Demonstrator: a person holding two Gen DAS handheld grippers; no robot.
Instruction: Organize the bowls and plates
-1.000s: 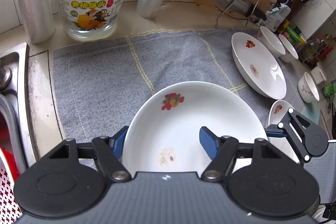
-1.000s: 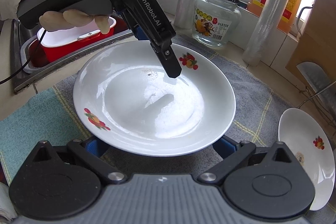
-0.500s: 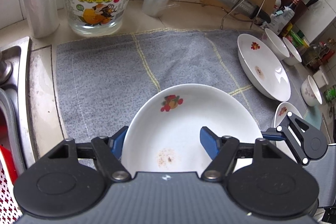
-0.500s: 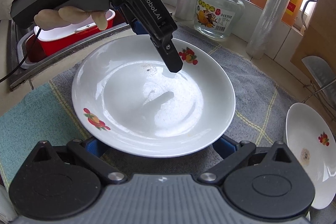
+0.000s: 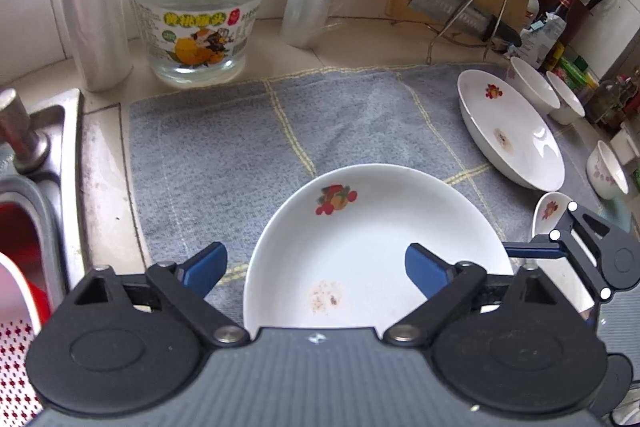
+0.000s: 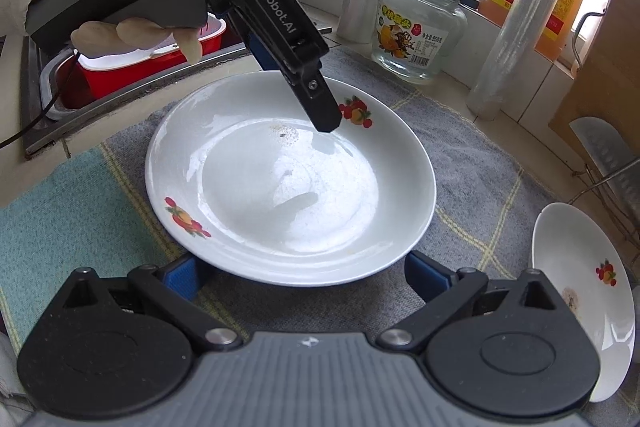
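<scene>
The left tongs (image 5: 316, 267) are opening, their blue pads clear of the near rim of the plate (image 5: 372, 247), which lies on the grey towel (image 5: 224, 147) on the desk; the right tongs (image 6: 308, 277) stand wide around its opposite edge, not gripping. The step looks like setting this plate down, and the next move likely calls for fetching the second plate (image 5: 512, 135) farther off, beside the small bowls (image 5: 536, 87).

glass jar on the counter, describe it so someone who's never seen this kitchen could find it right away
Start at the grey towel spread on the counter beside the sink. Just past its far edge, between two upright rolls of clear film, stands the glass jar. It alone has a green lid and an orange fruit label.
</scene>
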